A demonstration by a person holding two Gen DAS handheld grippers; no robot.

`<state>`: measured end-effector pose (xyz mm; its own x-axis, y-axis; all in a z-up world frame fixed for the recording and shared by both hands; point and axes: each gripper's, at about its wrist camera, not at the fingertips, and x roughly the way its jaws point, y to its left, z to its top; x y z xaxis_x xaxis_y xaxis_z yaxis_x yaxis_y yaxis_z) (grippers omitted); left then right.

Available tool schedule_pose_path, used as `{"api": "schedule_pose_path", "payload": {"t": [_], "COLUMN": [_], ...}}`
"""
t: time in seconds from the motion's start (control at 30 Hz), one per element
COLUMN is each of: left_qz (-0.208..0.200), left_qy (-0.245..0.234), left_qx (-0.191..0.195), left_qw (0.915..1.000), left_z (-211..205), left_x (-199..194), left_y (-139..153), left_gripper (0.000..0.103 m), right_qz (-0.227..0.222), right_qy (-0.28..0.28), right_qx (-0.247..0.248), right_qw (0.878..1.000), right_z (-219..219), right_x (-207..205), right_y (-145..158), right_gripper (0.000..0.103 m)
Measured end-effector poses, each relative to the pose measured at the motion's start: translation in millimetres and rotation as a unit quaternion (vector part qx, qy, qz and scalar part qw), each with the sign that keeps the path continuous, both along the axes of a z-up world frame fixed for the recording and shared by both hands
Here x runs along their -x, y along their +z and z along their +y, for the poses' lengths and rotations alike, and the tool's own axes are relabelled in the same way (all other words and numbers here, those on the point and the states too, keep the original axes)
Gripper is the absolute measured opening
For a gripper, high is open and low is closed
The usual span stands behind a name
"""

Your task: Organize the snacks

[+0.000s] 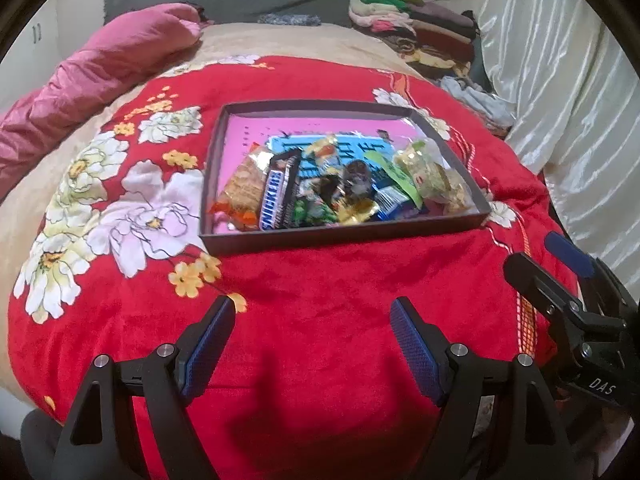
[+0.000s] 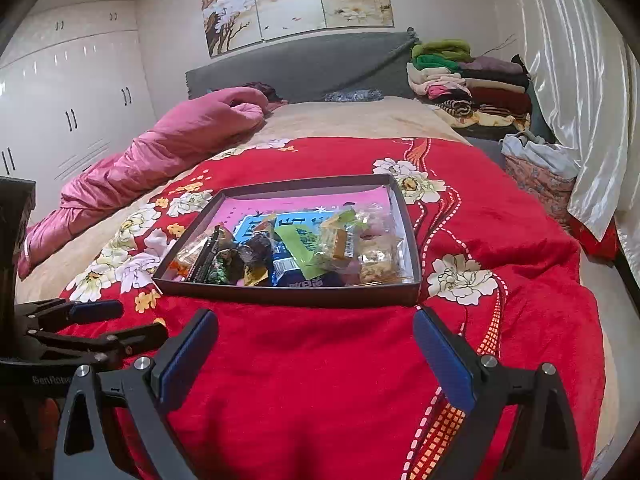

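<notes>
A shallow dark tray (image 1: 344,236) with a pink floor sits on a red flowered blanket (image 1: 320,280) on a bed. It holds several wrapped snacks, among them a Snickers bar (image 1: 276,194), a cracker pack (image 1: 242,186) and clear packs of biscuits (image 1: 434,176). The tray also shows in the right wrist view (image 2: 288,294). My left gripper (image 1: 312,320) is open and empty, hovering over the blanket in front of the tray. My right gripper (image 2: 316,332) is open and empty, also just in front of the tray. Each gripper shows at the edge of the other's view.
A pink quilt (image 2: 160,152) lies along the bed's left side. Folded clothes (image 2: 468,80) are stacked at the far right by a grey headboard (image 2: 300,64). A white curtain (image 2: 572,80) hangs on the right. White wardrobes (image 2: 68,100) stand at left.
</notes>
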<state>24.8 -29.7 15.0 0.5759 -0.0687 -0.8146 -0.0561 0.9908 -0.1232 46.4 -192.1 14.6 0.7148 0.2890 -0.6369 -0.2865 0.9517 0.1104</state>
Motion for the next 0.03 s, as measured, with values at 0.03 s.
{"api": "schedule_pose_path", "payload": {"t": [0.03], "left_qz": [-0.005], "left_qy": [0.005], "left_qx": [0.0], "left_qw": [1.0], "left_z": [1.9], "left_x": [-0.1], "left_y": [0.9], "left_gripper": [0.081], "right_qz": [0.0], "right_qy": [-0.001], "right_qx": [-0.002], "right_qw": [1.0], "right_z": [-1.2], "right_x": [-0.8], "right_y": [-0.6], "right_gripper": [0.099]}}
